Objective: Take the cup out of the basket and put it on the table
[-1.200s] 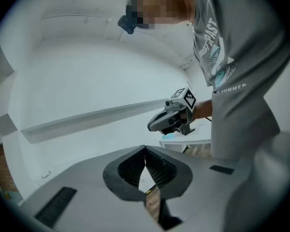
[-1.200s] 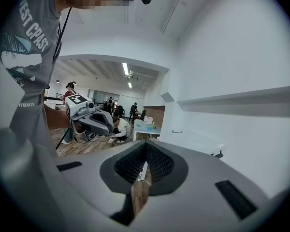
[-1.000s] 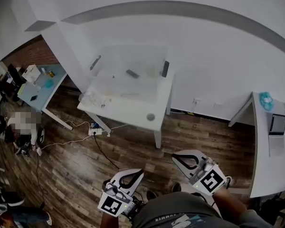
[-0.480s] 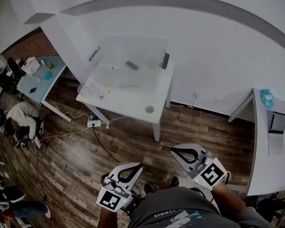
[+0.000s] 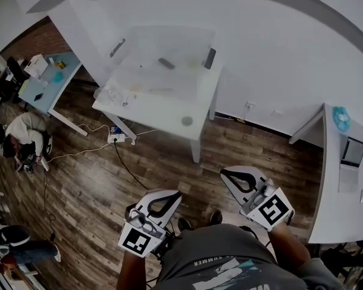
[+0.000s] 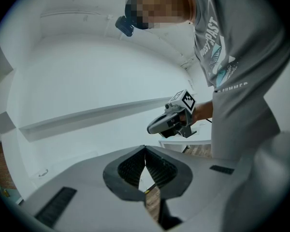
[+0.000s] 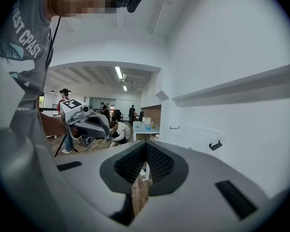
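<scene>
A clear plastic basket with dark handles stands on a white table far ahead of me, across the wooden floor. Small items lie inside it, but I cannot make out a cup. A small grey round thing rests on the table's near side. My left gripper and right gripper are held low by my body, well short of the table. Both are shut with nothing between their jaws. The left gripper faces the white wall. The right gripper faces the room.
A light-blue table with small objects stands at the far left, with people near it. Cables and a power strip lie on the floor under the white table. A white desk with a laptop stands at the right.
The table and basket have shifted up in the head view. Both grippers have moved up in it, the right one more, and both stay shut.
</scene>
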Demonstrator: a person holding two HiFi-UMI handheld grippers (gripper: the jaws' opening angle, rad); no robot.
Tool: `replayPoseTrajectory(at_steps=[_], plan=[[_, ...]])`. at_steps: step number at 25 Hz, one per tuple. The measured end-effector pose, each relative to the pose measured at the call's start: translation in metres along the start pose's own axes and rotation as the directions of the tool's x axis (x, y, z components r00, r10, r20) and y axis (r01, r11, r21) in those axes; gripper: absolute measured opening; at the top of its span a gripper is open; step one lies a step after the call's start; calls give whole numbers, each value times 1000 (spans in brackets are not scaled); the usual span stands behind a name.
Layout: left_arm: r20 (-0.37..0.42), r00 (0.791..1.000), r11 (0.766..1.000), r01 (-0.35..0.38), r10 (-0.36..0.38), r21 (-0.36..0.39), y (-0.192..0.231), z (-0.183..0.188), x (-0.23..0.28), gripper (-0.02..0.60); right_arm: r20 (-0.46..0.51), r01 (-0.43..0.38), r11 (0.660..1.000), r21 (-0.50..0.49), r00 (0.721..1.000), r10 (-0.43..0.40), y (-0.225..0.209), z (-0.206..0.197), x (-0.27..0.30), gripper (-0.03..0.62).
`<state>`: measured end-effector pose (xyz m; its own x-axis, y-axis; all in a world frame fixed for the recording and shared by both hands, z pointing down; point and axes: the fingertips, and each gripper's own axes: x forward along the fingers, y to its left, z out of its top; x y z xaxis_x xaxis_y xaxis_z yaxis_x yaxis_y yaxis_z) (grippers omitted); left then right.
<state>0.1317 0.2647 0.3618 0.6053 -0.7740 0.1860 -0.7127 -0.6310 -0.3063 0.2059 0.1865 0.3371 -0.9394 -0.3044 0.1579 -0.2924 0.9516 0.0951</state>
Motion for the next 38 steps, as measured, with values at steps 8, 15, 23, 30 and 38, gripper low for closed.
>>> replayPoseTrajectory(at_steps=[8,15,23,30,38], plan=[[22,1000,1000,23,-23,-18,-8,3,17,9,-48,7,1000,31,999,-6,-11,-17,-8,12],[36,998,999,49,-49,-10,-16,9,30,9,-95,-6,998,66,995,12,-16,-32,-11,11],[47,997,997,67,-68,31,-20,-3,20,9,-105,-5,993,118,994,18,-7,-41,12,12],[67,993,994,95,-98,56,28,-7,2,9,-93,40,990,133,995,-28,-8,-23,46,12],[77,987,990,138,-141,40,76,-33,8,9,-110,85,987,139,992,-70,-27,-25,97,11]])
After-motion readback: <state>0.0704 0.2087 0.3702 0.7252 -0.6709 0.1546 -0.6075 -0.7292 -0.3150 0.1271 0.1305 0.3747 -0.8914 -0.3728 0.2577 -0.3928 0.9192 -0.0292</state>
